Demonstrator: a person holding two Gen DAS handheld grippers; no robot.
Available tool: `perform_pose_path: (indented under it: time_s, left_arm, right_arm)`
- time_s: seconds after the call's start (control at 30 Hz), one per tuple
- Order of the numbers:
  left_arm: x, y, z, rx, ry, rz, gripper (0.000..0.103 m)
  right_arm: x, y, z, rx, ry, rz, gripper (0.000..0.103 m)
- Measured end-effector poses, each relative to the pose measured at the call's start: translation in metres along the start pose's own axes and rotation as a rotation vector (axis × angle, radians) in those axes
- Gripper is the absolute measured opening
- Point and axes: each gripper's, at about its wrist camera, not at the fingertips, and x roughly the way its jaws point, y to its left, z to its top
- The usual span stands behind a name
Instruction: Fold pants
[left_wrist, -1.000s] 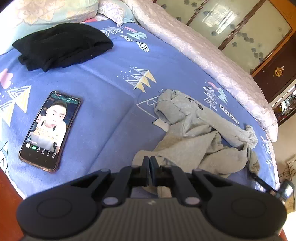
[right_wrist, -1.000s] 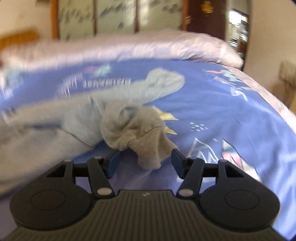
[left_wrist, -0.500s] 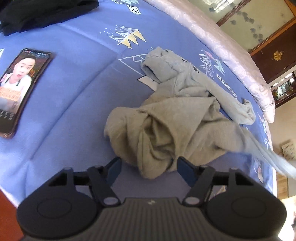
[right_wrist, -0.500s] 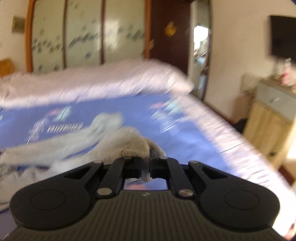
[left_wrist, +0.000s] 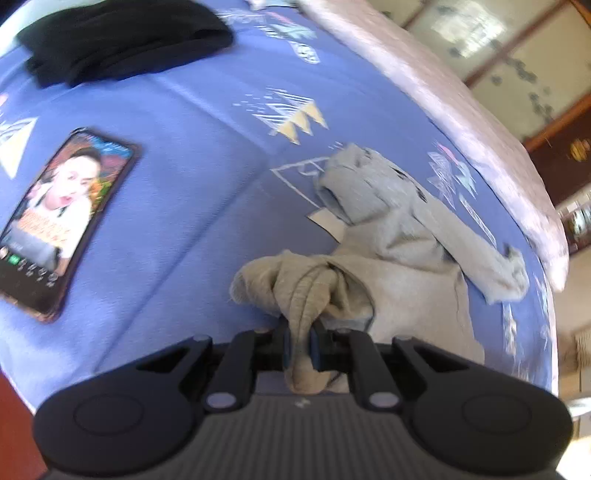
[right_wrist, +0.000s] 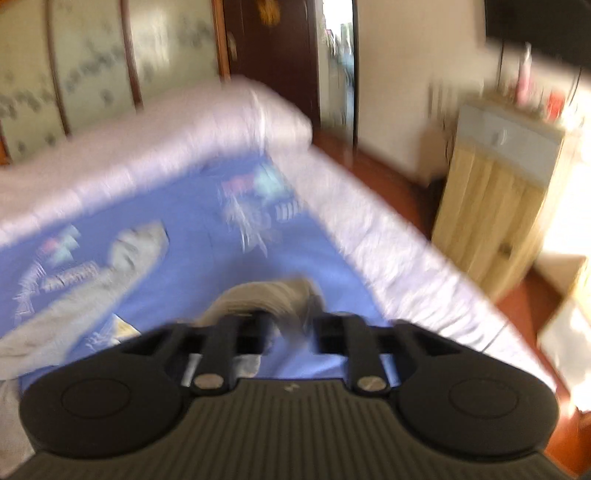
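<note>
Grey pants (left_wrist: 399, 258) lie crumpled on the blue bedsheet (left_wrist: 184, 177). My left gripper (left_wrist: 301, 345) is shut on a bunched fold of the pants at their near end, lifted slightly off the sheet. In the blurred right wrist view, my right gripper (right_wrist: 290, 332) holds a twist of grey pants fabric (right_wrist: 266, 293) between its fingers, which stand somewhat apart. One pant leg (right_wrist: 92, 288) trails left across the sheet.
A phone (left_wrist: 55, 225) with a lit screen lies on the sheet at left. A black folded garment (left_wrist: 122, 37) sits at the far left. A pale quilt (right_wrist: 166, 147) runs along the far bed edge. A wooden cabinet (right_wrist: 506, 199) stands right of the bed.
My left gripper has shut on the pants' near fold. My right gripper, shut on the pants half a second ago, has swung right with the fabric; its fingers now look wider apart.
</note>
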Motion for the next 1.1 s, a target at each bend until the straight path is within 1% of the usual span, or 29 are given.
perform_pose_path:
  time_s: [0.03,0.07,0.1,0.13,0.2,0.23,0.3,0.4,0.43,0.5,0.53,0.57,0.63,0.67,0.7,0.73,0.77,0.83,0.9,1.0,1.07,1.1]
  left_arm:
    - [-0.001,0.002,0.001,-0.022,0.004,-0.008,0.009]
    - [-0.003,0.004,0.001,-0.04,0.008,-0.02,0.009]
    - [-0.005,0.005,0.0,-0.046,0.008,-0.027,0.009]
    - [-0.008,0.005,-0.001,-0.038,0.007,-0.026,0.009]
    - [-0.011,0.006,-0.001,-0.023,0.015,-0.021,0.009]
    - [-0.011,0.005,-0.001,-0.017,0.023,-0.019,0.009]
    - [-0.012,0.003,0.0,-0.003,0.032,-0.011,0.009]
    - [-0.017,-0.001,0.0,-0.001,0.029,-0.009,0.01]
    - [-0.019,-0.003,-0.001,0.0,0.024,-0.01,0.01]
    - [-0.024,-0.005,-0.002,0.004,0.016,-0.015,0.01]
    - [-0.026,-0.006,-0.003,0.007,0.013,-0.015,0.01]
    - [-0.028,-0.007,-0.005,0.008,0.011,-0.014,0.01]
    - [-0.034,-0.009,-0.007,0.013,0.006,-0.012,0.01]
    - [-0.037,-0.01,-0.007,0.016,0.002,-0.01,0.01]
    - [-0.04,-0.012,-0.008,0.021,-0.006,-0.01,0.01]
    - [-0.044,-0.013,-0.008,0.025,-0.015,-0.014,0.01]
    - [-0.049,-0.015,-0.008,0.03,-0.025,-0.021,0.009]
    - [-0.056,-0.017,-0.006,0.039,-0.035,-0.038,0.009]
    - [-0.064,-0.02,-0.004,0.049,-0.046,-0.061,0.009]
    - [-0.074,-0.02,-0.002,0.049,-0.065,-0.098,0.009]
    - [-0.075,-0.019,0.0,0.037,-0.07,-0.113,0.009]
    - [-0.073,-0.018,0.002,0.028,-0.07,-0.118,0.009]
  right_arm:
    - [0.023,0.004,0.001,0.04,0.026,-0.032,0.05]
    - [0.034,0.005,-0.003,0.066,0.025,-0.048,0.05]
    - [0.043,0.005,-0.009,0.103,0.025,-0.038,0.05]
    - [0.048,0.003,-0.019,0.148,0.03,0.011,0.05]
    - [0.05,-0.005,-0.042,0.213,0.049,0.139,0.049]
    - [0.052,-0.008,-0.055,0.231,0.065,0.173,0.049]
    - [0.054,-0.012,-0.087,0.258,0.103,0.218,0.048]
    - [0.063,-0.006,-0.108,0.297,0.15,0.306,0.048]
    - [0.067,-0.002,-0.108,0.307,0.155,0.321,0.048]
    - [0.08,0.008,-0.103,0.334,0.162,0.314,0.048]
    - [0.092,0.012,-0.101,0.369,0.175,0.316,0.047]
    - [0.097,0.008,-0.096,0.402,0.185,0.325,0.044]
    - [0.114,0.008,-0.095,0.475,0.215,0.324,0.026]
    - [0.125,0.01,-0.096,0.505,0.238,0.324,0.019]
    - [0.127,0.01,-0.098,0.517,0.256,0.32,0.004]
    - [0.129,0.011,-0.098,0.522,0.261,0.3,0.004]
    - [0.119,0.009,-0.101,0.521,0.241,0.287,0.004]
    - [0.094,0.003,-0.095,0.52,0.16,0.296,0.004]
    - [0.054,-0.011,-0.089,0.545,0.064,0.339,0.004]
    - [-0.013,-0.039,-0.079,0.627,-0.069,0.424,0.004]
    - [-0.05,-0.05,-0.068,0.614,-0.147,0.429,0.004]
    - [-0.065,-0.051,-0.06,0.592,-0.172,0.414,0.004]
